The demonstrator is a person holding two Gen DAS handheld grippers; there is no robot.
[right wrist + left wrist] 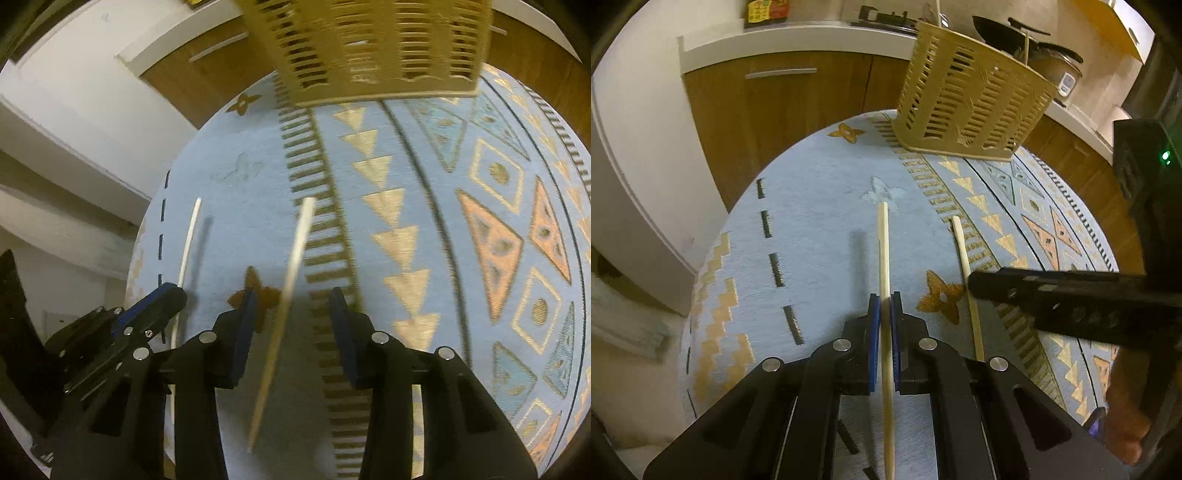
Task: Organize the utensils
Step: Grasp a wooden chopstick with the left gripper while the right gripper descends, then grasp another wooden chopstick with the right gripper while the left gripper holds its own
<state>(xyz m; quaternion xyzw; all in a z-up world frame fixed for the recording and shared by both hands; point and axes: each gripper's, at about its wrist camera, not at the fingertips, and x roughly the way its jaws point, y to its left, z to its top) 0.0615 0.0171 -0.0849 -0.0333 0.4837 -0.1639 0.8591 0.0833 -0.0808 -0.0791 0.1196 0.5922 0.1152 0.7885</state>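
- Chopstick one point(884, 258), pale wood, is clenched between the blue pads of the left gripper point(885, 306) at 6 o'clock in the left wrist view; its free end points toward 12 o'clock above the blue patterned tablecloth point(820, 206).
- Chopstick two point(291, 280) lies on the cloth between the fingers of the right gripper point(293, 306). Those jaws stand apart with a gap on each side of the stick, so nothing is grasped. The right wrist view is blurred.
- From the left wrist view, chopstick two point(966, 266) sits at 3 o'clock of the held one, partly under the black right gripper point(975, 284).
- Farther off, at 12 to 1 o'clock, a tan slotted utensil holder point(971, 99) stands upright near the round table's far edge.
- Beyond it are wooden cabinets point(783, 110) and a white counter with dark pots point(997, 29).
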